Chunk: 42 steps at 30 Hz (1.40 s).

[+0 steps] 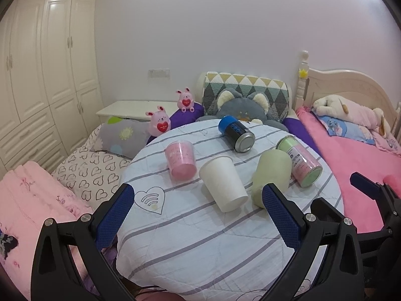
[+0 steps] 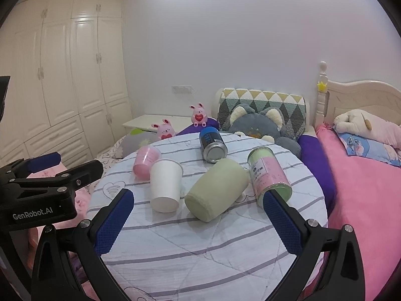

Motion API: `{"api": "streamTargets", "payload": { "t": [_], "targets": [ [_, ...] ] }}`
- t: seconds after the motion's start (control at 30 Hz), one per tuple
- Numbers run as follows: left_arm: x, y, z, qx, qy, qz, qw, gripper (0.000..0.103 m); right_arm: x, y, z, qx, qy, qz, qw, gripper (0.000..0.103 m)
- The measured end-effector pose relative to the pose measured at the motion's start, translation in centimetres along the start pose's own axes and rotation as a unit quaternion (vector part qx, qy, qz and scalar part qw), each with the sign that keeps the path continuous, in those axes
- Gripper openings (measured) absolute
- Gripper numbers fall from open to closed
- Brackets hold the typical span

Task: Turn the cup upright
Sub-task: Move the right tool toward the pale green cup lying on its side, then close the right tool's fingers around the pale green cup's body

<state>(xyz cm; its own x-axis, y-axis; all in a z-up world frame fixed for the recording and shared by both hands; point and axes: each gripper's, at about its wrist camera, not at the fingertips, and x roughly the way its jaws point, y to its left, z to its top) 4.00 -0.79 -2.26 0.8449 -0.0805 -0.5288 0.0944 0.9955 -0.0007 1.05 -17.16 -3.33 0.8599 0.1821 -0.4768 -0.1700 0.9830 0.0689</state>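
Note:
Several cups lie on their sides on a round table (image 1: 200, 245) with a striped cloth. A white paper cup (image 1: 223, 183) (image 2: 166, 184) lies mid-table, a pink cup (image 1: 181, 160) (image 2: 145, 161) left of it, a pale green cup (image 1: 272, 175) (image 2: 216, 192) right of it. Further right lies a pink-and-green can (image 1: 300, 161) (image 2: 269, 173), behind a blue-and-black can (image 1: 236, 133) (image 2: 212, 144). My left gripper (image 1: 198, 208) is open and empty, in front of the white cup. My right gripper (image 2: 198, 213) is open and empty, in front of the green cup.
A bed with a pink blanket (image 2: 363, 200) lies right of the table. Plush toys (image 1: 160, 123) and pillows (image 1: 248, 97) sit behind it. A white wardrobe (image 1: 45, 75) stands at the left. The other gripper shows at each view's edge (image 1: 371, 193) (image 2: 42, 175).

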Motion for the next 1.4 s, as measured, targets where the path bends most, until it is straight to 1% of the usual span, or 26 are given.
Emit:
{"api": "streamTargets", "payload": {
  "t": [0.3,0.83,1.13,1.4],
  "targets": [
    [0.8,0.4,-0.1,-0.005,0.007,-0.001,1.0,0.103,-0.2,-0.3,0.7,0.011,0.015,-0.009,1.0,0.103],
    [1.2,1.2,0.0,-0.017,0.002,0.009,0.9998,0.103,0.3,-0.2,1.9,0.012,0.021,0.0,1.0,0.103],
    [1.2,1.3,0.0,-0.016,0.006,0.009,0.9998,0.103,0.8,-0.2,1.8,0.011,0.026,0.004,1.0,0.103],
    [1.5,2.5,0.2,-0.028,0.011,0.014,0.9994,0.103,1.5,0.0,1.5,0.014,0.038,0.003,0.999,0.103]
  ]
}}
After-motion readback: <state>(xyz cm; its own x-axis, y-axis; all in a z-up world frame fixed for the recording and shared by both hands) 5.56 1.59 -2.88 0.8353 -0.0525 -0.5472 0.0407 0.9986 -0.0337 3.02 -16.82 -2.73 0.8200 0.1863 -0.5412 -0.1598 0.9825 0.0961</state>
